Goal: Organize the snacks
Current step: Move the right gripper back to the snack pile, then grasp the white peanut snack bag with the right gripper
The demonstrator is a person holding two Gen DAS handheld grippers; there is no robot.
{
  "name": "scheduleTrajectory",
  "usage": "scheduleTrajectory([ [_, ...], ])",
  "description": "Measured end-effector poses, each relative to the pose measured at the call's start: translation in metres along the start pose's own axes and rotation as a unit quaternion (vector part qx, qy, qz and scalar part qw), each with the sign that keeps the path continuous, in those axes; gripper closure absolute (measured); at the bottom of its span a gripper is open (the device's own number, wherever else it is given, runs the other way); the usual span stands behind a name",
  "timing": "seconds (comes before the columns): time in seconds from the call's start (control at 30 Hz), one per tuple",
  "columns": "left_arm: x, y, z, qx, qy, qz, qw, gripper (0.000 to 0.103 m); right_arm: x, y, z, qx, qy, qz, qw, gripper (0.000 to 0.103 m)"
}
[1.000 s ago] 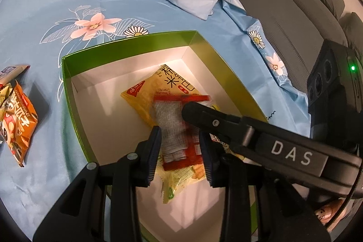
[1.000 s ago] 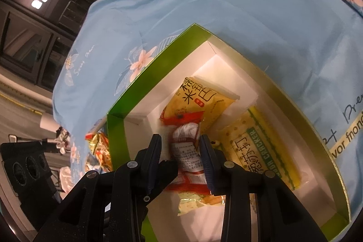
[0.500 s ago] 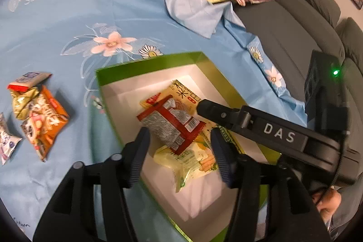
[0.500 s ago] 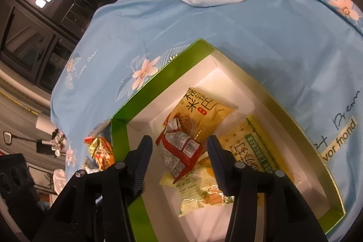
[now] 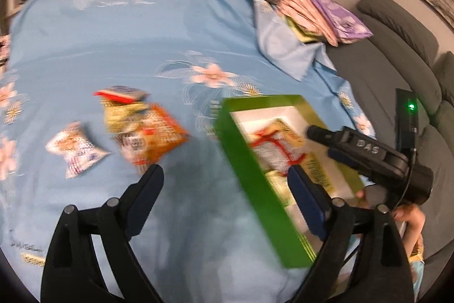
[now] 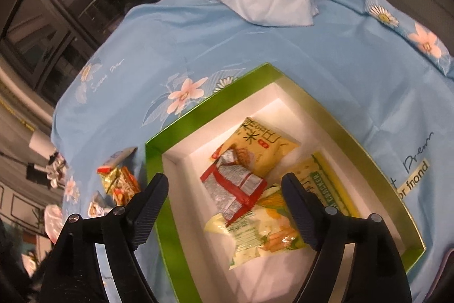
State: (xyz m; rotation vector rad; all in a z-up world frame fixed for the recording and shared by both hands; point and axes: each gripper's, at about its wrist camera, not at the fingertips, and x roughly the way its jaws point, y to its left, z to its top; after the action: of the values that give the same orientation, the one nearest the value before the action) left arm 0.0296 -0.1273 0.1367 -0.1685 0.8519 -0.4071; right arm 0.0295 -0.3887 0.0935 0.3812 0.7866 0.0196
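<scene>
A green box (image 6: 181,129) with a white inside sits on a bench under a blue flowered cloth (image 6: 255,47), holding a red-and-silver packet (image 6: 235,186) on top of yellow snack bags (image 6: 264,146). The right gripper (image 6: 224,189) hovers over the box, jaws opening with nothing between them. The left gripper (image 5: 227,183), jaws also opening and empty, straddles the box's near green wall, with loose snacks (image 5: 147,129) lying on open cloth well to the left.

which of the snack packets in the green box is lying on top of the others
The red and silver packet. It lies across the yellow rice-cracker bag and the pale corn-picture bag; the yellow cracker packet sits beside them.
</scene>
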Motion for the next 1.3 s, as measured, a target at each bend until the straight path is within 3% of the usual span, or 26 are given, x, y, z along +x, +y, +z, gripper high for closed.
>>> scheduleTrajectory([
  [0.27, -0.029, 0.102, -0.022, -0.078, -0.032, 0.077, 0.9935, 0.009, -0.008, 0.034, -0.010, -0.041, -0.017, 0.012, 0.999, 0.019],
  [0.37, -0.023, 0.140, -0.023, -0.127, -0.015, 0.114, 0.9851, 0.009, -0.009, 0.060, -0.020, -0.078, -0.017, 0.043, 0.996, 0.019],
  [0.53, -0.036, 0.181, -0.018, -0.180, -0.032, 0.134, 0.9740, 0.009, -0.003, 0.096, -0.035, -0.113, -0.005, 0.081, 0.990, 0.019],
  [0.77, -0.036, 0.220, -0.017, -0.252, -0.030, 0.119, 0.9598, 0.009, 0.029, 0.149, -0.053, -0.157, 0.053, 0.107, 0.980, 0.019],
  [1.03, -0.005, 0.226, -0.013, -0.257, 0.007, 0.109, 0.9603, 0.011, 0.088, 0.221, -0.055, -0.185, 0.140, 0.164, 0.959, 0.019],
  [1.2, 0.015, 0.227, -0.012, -0.260, 0.020, 0.060, 0.9635, 0.011, 0.136, 0.262, -0.059, -0.203, 0.188, 0.167, 0.946, 0.020],
  [1.3, 0.024, 0.229, -0.013, -0.270, 0.023, 0.036, 0.9618, 0.014, 0.161, 0.272, -0.060, -0.211, 0.211, 0.158, 0.941, 0.030],
])
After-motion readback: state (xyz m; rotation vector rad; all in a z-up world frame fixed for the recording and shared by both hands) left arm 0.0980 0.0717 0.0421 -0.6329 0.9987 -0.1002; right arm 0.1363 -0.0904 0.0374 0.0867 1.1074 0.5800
